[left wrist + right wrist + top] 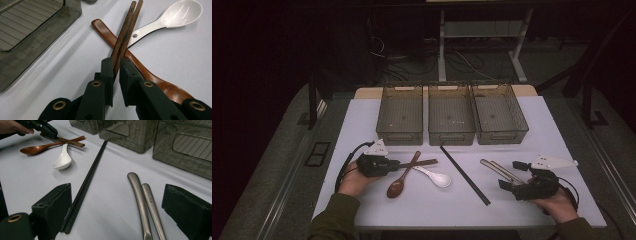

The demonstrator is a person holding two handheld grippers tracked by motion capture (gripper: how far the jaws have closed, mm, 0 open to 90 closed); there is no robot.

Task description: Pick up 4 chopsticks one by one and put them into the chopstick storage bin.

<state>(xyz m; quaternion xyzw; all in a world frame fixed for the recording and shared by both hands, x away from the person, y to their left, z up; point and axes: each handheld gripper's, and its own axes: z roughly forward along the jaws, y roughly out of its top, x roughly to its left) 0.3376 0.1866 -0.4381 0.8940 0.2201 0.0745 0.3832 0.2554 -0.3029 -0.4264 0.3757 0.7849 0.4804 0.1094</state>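
Observation:
My left gripper is shut on a pair of brown wooden chopsticks near one end. The chopsticks lie across the handle of a brown wooden spoon, beside a white ceramic spoon. My right gripper is open and low over the table at the right. Two metal utensil handles lie between its jaws, untouched. A pair of black chopsticks runs diagonally, one end beside the gripper's left jaw.
Three smoky transparent bins stand in a row along the far side of the white tabletop, all without contents. The left bin's wall is close to my left gripper. Dark floor and cables lie beyond the table.

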